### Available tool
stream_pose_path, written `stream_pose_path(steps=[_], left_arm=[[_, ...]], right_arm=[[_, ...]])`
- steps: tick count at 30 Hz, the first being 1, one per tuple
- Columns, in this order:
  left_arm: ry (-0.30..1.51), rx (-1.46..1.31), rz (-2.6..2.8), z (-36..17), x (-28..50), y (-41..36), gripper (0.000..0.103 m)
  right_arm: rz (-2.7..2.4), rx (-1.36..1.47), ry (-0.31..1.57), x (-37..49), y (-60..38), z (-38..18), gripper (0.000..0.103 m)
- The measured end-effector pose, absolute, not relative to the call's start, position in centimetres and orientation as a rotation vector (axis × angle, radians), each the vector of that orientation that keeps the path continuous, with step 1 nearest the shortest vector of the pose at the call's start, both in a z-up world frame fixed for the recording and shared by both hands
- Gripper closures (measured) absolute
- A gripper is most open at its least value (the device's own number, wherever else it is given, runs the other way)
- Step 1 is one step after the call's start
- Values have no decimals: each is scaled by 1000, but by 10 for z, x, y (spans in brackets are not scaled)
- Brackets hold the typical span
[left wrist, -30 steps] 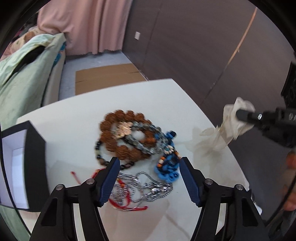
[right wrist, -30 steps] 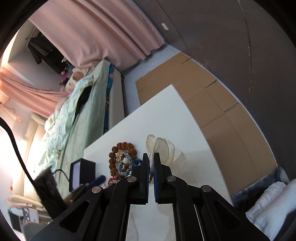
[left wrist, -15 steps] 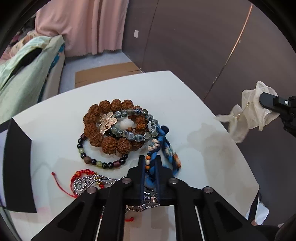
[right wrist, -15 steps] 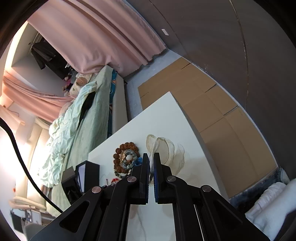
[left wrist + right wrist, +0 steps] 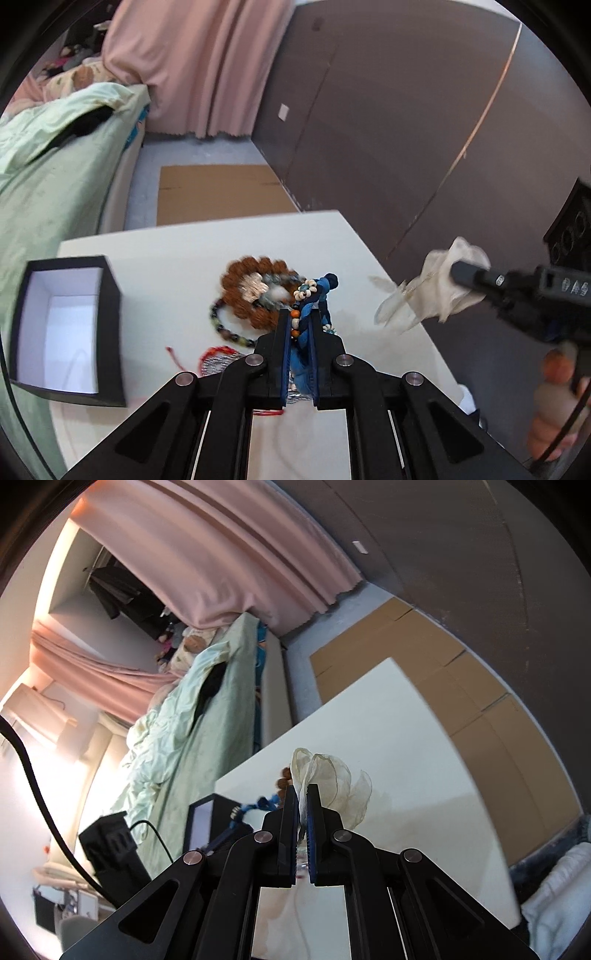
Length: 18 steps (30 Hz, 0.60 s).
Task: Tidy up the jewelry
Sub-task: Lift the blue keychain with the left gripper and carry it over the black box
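Note:
My left gripper (image 5: pixel 299 314) is shut on a blue braided bracelet (image 5: pixel 316 295) with white and orange beads, lifted above the white table (image 5: pixel 177 251). Below it lie a brown bead bracelet (image 5: pixel 255 295), a dark bead string (image 5: pixel 225 332), a red cord (image 5: pixel 214 352) and a silver chain (image 5: pixel 218 365). My right gripper (image 5: pixel 303 794) is shut on a sheer cream organza pouch (image 5: pixel 332 779), held in the air above the table's right side; it also shows in the left wrist view (image 5: pixel 436 284).
An open black box with a white inside (image 5: pixel 62 321) stands at the table's left edge. A bed with green bedding (image 5: pixel 48 177) lies beyond on the left. Cardboard (image 5: pixel 218 192) covers the floor behind the table. A dark wall is on the right.
My left gripper closed on the blue bracelet and lifted it off the pile. The right gripper kept its hold on the pouch and moved closer over the table edge.

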<state>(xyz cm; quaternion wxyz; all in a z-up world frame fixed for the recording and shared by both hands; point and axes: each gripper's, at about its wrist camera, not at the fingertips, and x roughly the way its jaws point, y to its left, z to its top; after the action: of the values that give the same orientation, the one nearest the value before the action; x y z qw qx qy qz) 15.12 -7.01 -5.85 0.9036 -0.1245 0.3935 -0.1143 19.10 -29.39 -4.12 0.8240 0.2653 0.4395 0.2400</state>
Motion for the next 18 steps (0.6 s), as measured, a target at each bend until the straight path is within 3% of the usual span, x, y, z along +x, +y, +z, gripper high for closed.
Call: stream_pose_path(steps=[18], left_arm=[[718, -358, -25, -24, 129, 43, 95]], right_arm=[[705, 606, 891, 179, -186, -42, 97]])
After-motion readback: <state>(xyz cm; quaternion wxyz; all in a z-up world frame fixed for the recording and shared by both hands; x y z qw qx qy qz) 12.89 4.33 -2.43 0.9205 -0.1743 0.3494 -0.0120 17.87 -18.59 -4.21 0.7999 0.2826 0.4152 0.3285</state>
